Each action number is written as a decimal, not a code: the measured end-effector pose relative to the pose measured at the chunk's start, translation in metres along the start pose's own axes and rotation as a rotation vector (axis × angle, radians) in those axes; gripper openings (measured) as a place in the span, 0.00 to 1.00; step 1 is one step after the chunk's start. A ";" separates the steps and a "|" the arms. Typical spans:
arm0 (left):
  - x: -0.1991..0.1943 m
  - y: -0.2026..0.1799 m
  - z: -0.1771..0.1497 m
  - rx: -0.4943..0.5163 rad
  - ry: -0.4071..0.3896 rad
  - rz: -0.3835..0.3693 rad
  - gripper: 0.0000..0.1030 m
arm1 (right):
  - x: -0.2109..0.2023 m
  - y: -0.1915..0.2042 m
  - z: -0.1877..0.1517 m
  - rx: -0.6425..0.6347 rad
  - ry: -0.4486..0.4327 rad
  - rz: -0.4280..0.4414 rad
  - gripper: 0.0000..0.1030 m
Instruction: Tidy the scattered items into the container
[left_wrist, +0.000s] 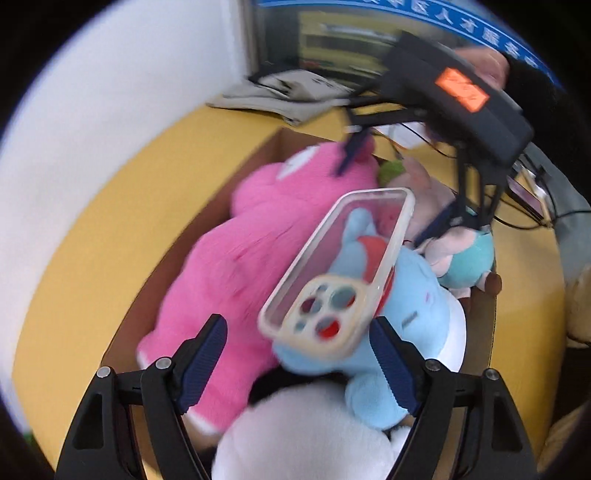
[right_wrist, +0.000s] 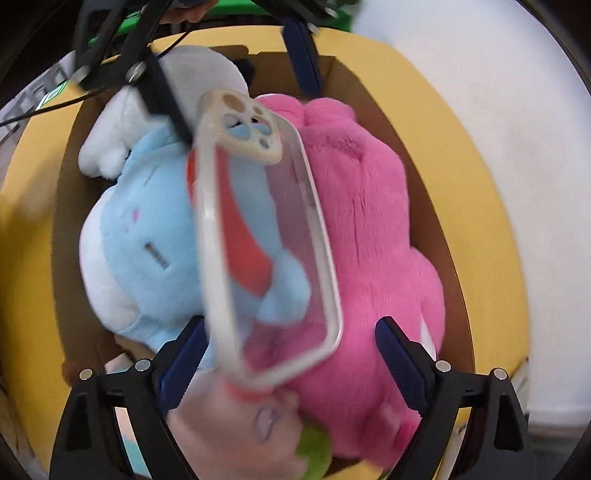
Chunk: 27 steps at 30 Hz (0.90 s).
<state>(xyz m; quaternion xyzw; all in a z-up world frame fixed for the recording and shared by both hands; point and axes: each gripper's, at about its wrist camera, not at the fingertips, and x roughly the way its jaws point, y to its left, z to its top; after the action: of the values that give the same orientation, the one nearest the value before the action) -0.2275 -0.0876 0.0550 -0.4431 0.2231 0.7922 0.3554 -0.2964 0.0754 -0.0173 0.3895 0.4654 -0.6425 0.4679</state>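
Left wrist view is showing the brown cardboard box (left_wrist: 284, 144) sitting on the yellow tabletop (left_wrist: 110, 206), packed with a big pink plush toy (left_wrist: 240, 251), a light-blue plush toy (left_wrist: 417, 295), a white plush toy (left_wrist: 303, 435) and a small teal-and-pink plush doll (left_wrist: 469, 258). A clear transparent phone case (left_wrist: 343, 258) is hanging over the plush. Left gripper (left_wrist: 299, 362) jaws are standing apart, gripping nothing. Right gripper (right_wrist: 291, 365) jaws are also spread wide, case between but not clamped.

Phone case (right_wrist: 264, 236) between the right gripper's fingers (right_wrist: 400, 363), tilted above two plush toys side by side in the cardboard box (right_wrist: 448, 254): bear (right_wrist: 373, 229) under the right finger, rabbit (right_wrist: 147, 236) under the left.
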 end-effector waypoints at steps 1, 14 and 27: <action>-0.011 -0.005 -0.010 -0.018 -0.017 0.021 0.77 | -0.009 0.007 -0.007 0.017 -0.023 -0.005 0.92; -0.084 -0.119 -0.125 -0.588 -0.410 0.204 0.78 | -0.114 0.110 -0.123 0.774 -0.272 -0.381 0.97; -0.043 -0.232 -0.143 -0.936 -0.399 0.486 0.78 | -0.103 0.239 -0.155 1.130 -0.319 -0.394 0.99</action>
<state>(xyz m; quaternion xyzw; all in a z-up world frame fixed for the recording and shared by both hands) 0.0419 -0.0481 0.0102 -0.3311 -0.1276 0.9342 -0.0365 -0.0291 0.2182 -0.0173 0.3829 0.0409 -0.9143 0.1256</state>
